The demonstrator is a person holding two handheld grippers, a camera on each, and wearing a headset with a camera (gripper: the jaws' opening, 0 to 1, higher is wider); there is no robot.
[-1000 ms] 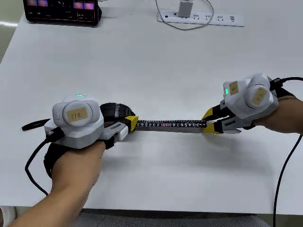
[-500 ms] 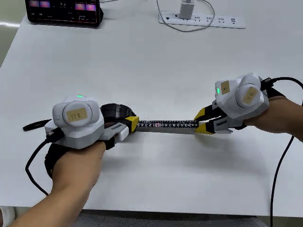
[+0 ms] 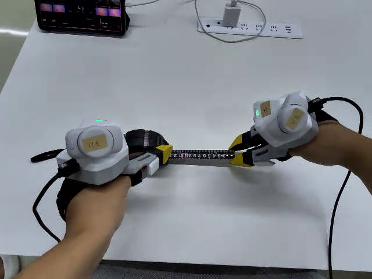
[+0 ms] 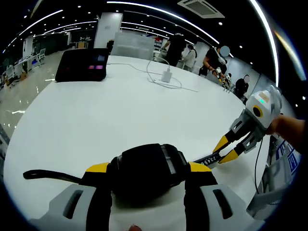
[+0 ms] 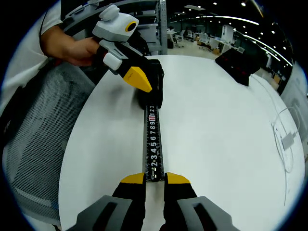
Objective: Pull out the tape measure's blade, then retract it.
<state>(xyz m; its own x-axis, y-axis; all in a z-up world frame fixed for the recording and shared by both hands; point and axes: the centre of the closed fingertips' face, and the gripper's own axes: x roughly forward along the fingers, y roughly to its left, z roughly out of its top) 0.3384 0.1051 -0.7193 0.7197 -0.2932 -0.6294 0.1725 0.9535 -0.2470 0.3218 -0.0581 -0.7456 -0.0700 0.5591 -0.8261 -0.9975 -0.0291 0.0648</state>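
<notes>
Hands sit at the near edge of the white workbench (image 3: 186, 81), one gripper in each

Left gripper (image 3: 164, 154): jaws pressed onto the black tape measure case (image 3: 142, 140), with one yellow tip on each flank in the left gripper view. The case rests on the tabletop and a thin black strap (image 4: 48, 174) trails off behind it

Blade (image 3: 200, 155): a short run is out of the case mouth, straight, scale side up, low over the table. Cannot tell whether it touches the surface

Right gripper (image 3: 237, 158): jaws pinching the blade's free end. The right gripper view shows the two yellow tips close together with the blade's end between them

Far side, well apart from the work: a dark tablet (image 3: 81, 14) with a lit screen, and a white power strip (image 3: 250, 26) with a charger (image 3: 231, 10) plugged in

Judgement: the task is mid-stroke, with the blade only partly drawn. To do this well:
- move the right gripper straight along the blade's own line, level with the case mouth, so the blade neither twists nor kinks
- keep the left gripper's hold steady so the case does not skid or yaw
- keep the pinch closed and walk the end back to the mouth on the return, as a slip would let the spring whip the blade home
</notes>
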